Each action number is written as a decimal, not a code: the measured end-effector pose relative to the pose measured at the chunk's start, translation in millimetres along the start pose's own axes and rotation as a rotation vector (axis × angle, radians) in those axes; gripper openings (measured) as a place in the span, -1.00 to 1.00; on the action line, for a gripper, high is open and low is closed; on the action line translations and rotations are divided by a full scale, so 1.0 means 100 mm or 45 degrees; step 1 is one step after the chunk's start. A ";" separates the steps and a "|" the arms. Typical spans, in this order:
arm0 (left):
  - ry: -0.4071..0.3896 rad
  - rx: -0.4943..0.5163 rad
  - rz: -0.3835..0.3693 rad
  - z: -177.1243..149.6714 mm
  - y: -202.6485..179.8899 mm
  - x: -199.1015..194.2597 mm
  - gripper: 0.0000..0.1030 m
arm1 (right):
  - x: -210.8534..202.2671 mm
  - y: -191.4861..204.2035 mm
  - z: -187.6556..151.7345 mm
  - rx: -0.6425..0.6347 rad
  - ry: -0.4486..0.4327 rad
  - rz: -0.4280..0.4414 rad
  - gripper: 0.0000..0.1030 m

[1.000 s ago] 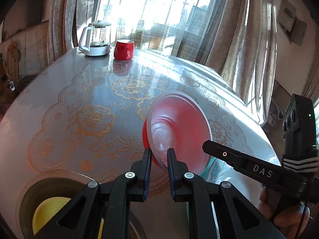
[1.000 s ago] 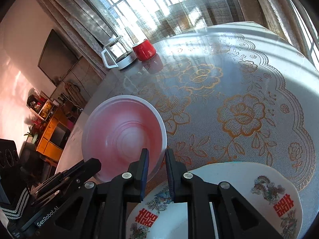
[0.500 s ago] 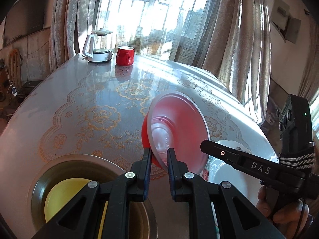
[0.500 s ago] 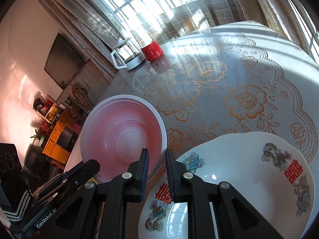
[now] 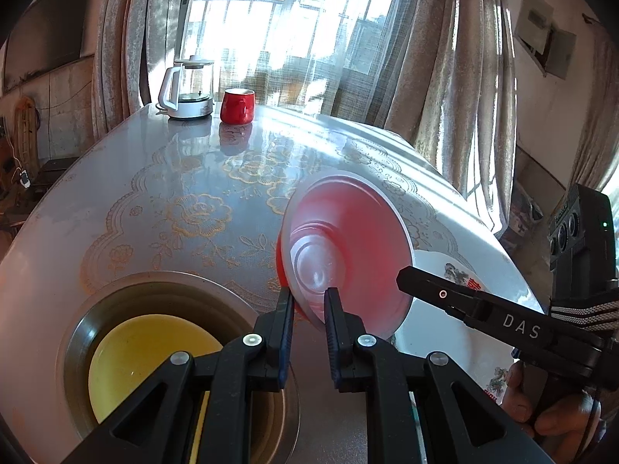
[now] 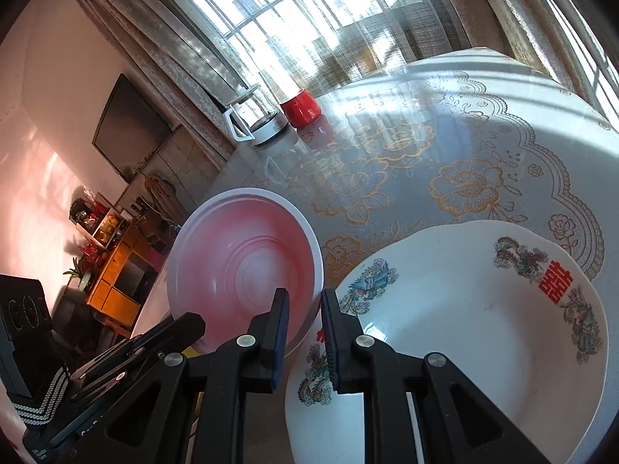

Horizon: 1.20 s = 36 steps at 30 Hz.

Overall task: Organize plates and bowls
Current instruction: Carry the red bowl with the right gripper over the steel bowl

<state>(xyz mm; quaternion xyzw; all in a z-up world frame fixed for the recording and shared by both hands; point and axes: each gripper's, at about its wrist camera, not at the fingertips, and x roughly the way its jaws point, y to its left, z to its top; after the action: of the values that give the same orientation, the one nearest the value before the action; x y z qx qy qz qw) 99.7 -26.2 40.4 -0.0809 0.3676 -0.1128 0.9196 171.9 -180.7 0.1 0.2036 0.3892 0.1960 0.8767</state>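
- Left tool [image 5: 307, 309]: clamped on near rim of round bowl, red outside, pale pink-white inside [image 5: 348, 247]; bowl tilted on edge, clear of counter [image 5: 162, 178].
- Right tool [image 6: 303, 315]: clamped on same bowl's rim [image 6: 247, 270], opposite side.
- White scalloped porcelain plate, bird motifs and red characters [image 6: 464, 328]: flat on counter, just beside bowl.
- Round metal basin holding yellow dish [image 5: 151, 352]: below left tool.
- Glass kettle, white handle [image 5: 189, 89], and red mug [image 5: 236, 106]: far counter edge, side by side.
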 end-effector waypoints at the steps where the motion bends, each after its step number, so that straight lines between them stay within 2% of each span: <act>1: 0.001 0.001 -0.003 -0.01 0.00 -0.01 -0.70 | -0.02 0.00 -0.01 0.003 -0.004 0.002 -0.67; 12: 0.059 -0.005 -0.037 0.03 0.06 0.09 -0.70 | -0.01 -0.03 0.02 0.018 -0.007 0.005 -0.67; 19: 0.157 -0.047 -0.053 0.20 0.27 0.36 -0.70 | 0.18 0.03 0.12 -0.003 0.061 -0.031 -0.67; 25: 0.204 -0.049 -0.040 0.35 0.39 0.54 -0.70 | 0.37 0.07 0.22 -0.010 0.106 -0.048 -0.67; 36: 0.298 -0.105 -0.046 0.37 0.55 0.80 -0.68 | 0.57 0.04 0.23 0.006 0.173 -0.064 -0.61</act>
<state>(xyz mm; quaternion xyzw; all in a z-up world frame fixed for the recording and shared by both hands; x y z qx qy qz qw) 190.0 7.7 1.8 -0.1115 0.4752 -0.1229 0.8641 223.9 -153.1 -17.6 0.1820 0.4532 0.1865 0.8525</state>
